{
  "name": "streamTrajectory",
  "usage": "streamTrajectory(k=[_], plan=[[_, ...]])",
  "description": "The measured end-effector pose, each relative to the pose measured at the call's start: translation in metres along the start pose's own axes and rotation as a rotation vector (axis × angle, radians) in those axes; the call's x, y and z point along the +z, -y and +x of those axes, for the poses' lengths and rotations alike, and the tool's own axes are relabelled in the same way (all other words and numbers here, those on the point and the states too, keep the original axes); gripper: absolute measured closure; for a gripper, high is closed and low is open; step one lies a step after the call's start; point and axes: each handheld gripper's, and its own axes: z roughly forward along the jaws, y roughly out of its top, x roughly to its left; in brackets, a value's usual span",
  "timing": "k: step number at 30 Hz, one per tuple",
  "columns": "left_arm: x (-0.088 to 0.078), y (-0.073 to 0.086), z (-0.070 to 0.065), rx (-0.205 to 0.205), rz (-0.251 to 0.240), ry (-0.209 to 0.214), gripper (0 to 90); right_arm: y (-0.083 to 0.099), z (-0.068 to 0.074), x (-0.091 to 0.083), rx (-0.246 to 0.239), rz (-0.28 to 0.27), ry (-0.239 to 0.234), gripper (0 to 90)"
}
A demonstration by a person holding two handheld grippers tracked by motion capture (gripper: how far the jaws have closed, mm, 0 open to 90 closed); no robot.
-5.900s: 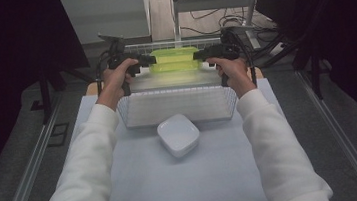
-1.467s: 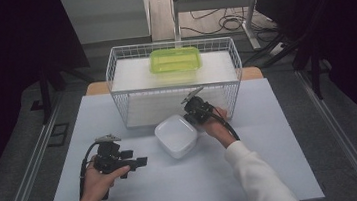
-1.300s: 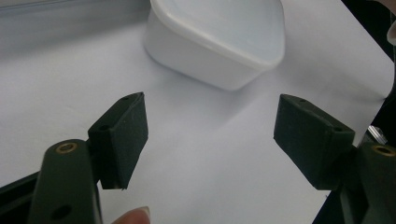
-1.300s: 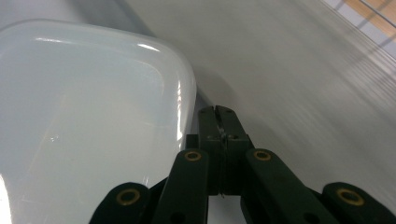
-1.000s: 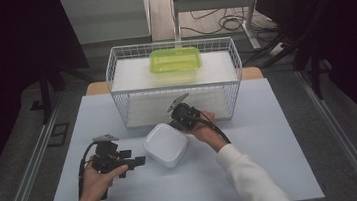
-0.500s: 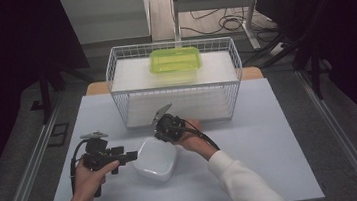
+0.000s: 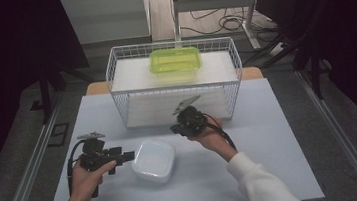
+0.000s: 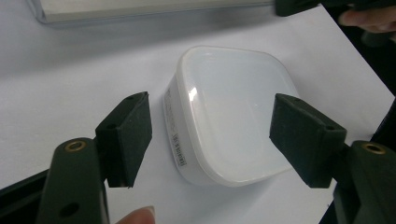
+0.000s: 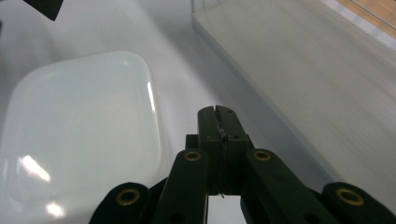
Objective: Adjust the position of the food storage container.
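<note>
A white lidded container (image 7: 153,160) lies upside down on the pale table (image 7: 280,135), left of centre. My left gripper (image 7: 126,157) is at its left edge and is open. Its jaws have just been closing a little. In the left gripper view the container (image 8: 233,107) lies between the two pads (image 8: 128,137), and the left pad is clear of its side. My right gripper (image 7: 175,128) is shut on nothing, raised and up-right of the container. In the right gripper view its closed tips (image 9: 218,113) hang beside the container (image 9: 79,126).
A white wire basket (image 7: 114,82) stands at the back of the table with a green lidded box (image 7: 175,60) inside. Its base (image 9: 317,70) runs close to the right of my right gripper. Bare table lies to the right and in front.
The right gripper slid the white container left and nearer, toward the left gripper, then drew back up and to the right. The left gripper has hardly moved.
</note>
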Motion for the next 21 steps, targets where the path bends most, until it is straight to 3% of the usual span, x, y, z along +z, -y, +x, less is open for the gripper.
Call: streamTrajectory(k=[7,8,11,13,16,21], plan=[[0.004,0.0,0.0,0.005,0.01,-0.027,28.9,0.055,-0.014,-0.055,0.17,-0.051,0.012,86.1],[0.004,0.0,0.0,0.004,0.011,-0.029,28.9,0.066,-0.015,-0.063,0.2,-0.06,0.012,81.2],[0.006,0.0,0.0,0.006,0.013,-0.032,29.5,0.088,-0.016,-0.077,0.27,-0.086,0.01,55.4],[0.006,0.0,0.0,0.007,0.013,-0.033,30.0,0.102,-0.016,-0.085,0.301,-0.096,0.032,44.2],[0.006,-0.001,0.0,0.006,0.011,-0.041,30.4,0.119,-0.015,-0.096,0.34,-0.11,0.054,35.8],[0.004,-0.001,0.001,0.014,0.005,-0.058,31.3,0.133,-0.016,-0.104,0.375,-0.118,0.079,30.6]])
